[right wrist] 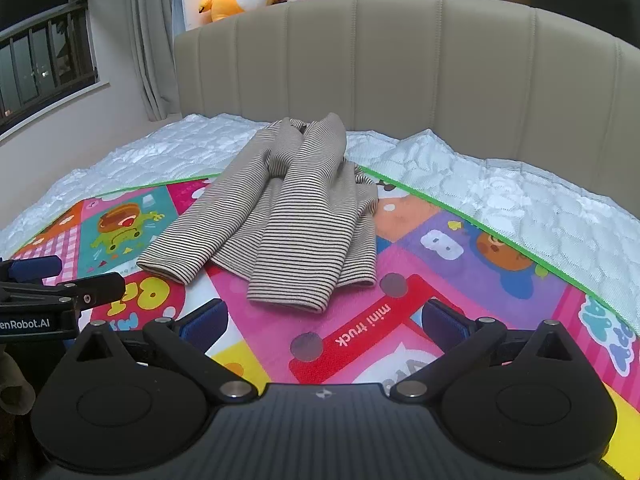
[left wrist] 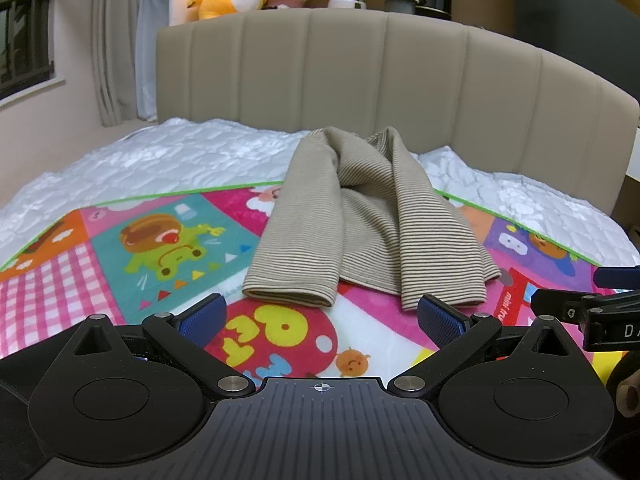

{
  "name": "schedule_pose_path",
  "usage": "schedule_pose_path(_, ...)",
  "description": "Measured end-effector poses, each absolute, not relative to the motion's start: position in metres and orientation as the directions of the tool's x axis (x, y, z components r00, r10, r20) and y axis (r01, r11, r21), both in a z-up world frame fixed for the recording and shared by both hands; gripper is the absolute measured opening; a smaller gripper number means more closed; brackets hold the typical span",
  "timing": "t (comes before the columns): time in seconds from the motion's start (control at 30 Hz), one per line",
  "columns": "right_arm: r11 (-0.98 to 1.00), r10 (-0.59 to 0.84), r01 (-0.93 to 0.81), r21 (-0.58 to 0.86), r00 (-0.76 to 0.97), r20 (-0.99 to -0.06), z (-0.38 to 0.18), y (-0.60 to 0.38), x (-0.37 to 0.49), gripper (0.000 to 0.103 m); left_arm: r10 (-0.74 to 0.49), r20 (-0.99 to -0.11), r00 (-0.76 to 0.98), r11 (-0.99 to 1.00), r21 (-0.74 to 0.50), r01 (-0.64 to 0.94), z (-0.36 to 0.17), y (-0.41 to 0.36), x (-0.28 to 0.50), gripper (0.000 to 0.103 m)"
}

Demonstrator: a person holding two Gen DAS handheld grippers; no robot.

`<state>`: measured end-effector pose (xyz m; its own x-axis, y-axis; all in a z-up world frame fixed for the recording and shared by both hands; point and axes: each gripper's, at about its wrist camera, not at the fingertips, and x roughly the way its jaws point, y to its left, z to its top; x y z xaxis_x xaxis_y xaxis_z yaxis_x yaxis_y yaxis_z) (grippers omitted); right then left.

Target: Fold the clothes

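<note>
On the colourful play mat, the white words "mini truck" stand on a red shape; from the right wrist view they read upside down. The left wrist view shows the same words only in part, as "mini tru". Big yellow letters are also on the mat near the left edge, but I cannot read them surely. On the body of the left tongs, seen from the right wrist view, stands "enRobot.AI", cut at the edge. On the right tongs stand the letters "DA", also cut.
</note>
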<state>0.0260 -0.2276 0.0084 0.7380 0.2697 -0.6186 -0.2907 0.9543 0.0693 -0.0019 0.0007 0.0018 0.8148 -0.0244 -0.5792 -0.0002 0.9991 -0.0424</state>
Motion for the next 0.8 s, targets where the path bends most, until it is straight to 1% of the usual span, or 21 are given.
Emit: schedule_pose_path(0.8, 0.952, 0.276, -0.297, 0.073, 0.732, -0.623, 0.0088, -0.2276, 0.0299, 0.103, -0.022, -0.581, 0.814, 0.999, -0.049, -0.008, 0.0002, 0.0036, -0.0032, 0.103)
